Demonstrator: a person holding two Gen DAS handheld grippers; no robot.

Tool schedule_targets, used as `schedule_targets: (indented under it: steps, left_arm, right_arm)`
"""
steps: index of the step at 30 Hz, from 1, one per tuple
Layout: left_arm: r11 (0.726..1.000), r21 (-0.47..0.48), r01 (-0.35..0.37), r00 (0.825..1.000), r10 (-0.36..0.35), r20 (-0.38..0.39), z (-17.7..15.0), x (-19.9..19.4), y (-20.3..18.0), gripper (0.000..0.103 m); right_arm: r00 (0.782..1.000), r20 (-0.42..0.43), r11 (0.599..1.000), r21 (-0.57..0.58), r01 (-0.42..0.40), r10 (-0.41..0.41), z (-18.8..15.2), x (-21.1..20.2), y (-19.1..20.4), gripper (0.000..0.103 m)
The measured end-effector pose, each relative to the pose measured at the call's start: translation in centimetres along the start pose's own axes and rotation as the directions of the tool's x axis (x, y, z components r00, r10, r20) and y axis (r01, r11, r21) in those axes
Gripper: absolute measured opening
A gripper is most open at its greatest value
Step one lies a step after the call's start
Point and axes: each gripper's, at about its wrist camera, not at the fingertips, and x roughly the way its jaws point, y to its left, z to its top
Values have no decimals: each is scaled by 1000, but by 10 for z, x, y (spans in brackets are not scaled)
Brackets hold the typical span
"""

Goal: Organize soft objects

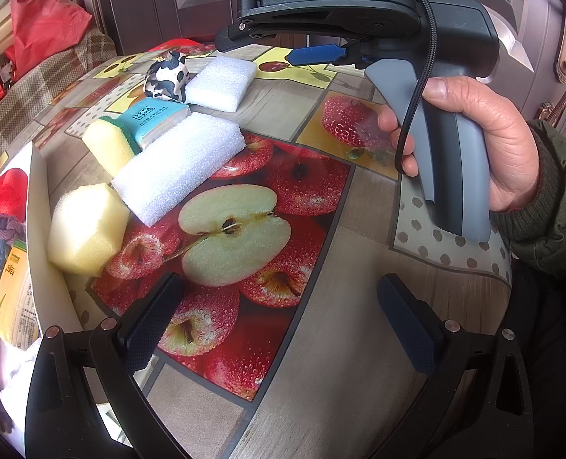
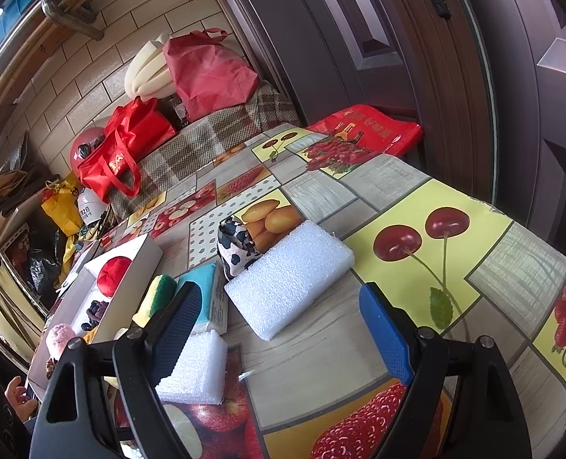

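Fruit-printed oilcloth covers the surface [image 1: 321, 306], with dark panelled doors [image 2: 359, 38] behind it and red bags [image 2: 206, 65] piled on a checked cloth at the far end.

Along the left side of the surface a row of soft things lies beside a white box [image 1: 38, 206]. Nearest the left wrist camera is a pale yellow foam block [image 1: 86, 229], touching the box wall. Next comes a long white foam pad [image 1: 179, 168], then a yellow and green sponge [image 1: 107, 145] just beside a teal tissue pack [image 1: 156, 118]. Beyond these sit a black-and-white cow-print pouch [image 1: 168, 76] and a 2nd white foam pad [image 1: 221, 80], touching each other.

Inside the box lie a red ball [image 1: 7, 195], a yellow packet [image 1: 15, 298] and something pink [image 2: 59, 338].

The left gripper [image 1: 283, 325] hangs over the apple print with its fingers wide and nothing between them. The right gripper [image 2: 283, 329], held by the person's right hand [image 1: 493, 141] in a dark green sleeve, also has its fingers wide, blue pads [image 2: 386, 332] apart and gripping nothing, pointing toward the 2nd foam pad from above the near end of the long one.
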Motion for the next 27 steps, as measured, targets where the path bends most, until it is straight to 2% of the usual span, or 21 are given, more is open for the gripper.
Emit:
schedule_targets:
  steps: [27]
  left_arm:
    - [1000, -3, 2, 1000, -2, -1, 0, 0, 0, 102]
  right_arm:
    - [1000, 1, 999, 44, -20, 20, -7, -1, -1, 85]
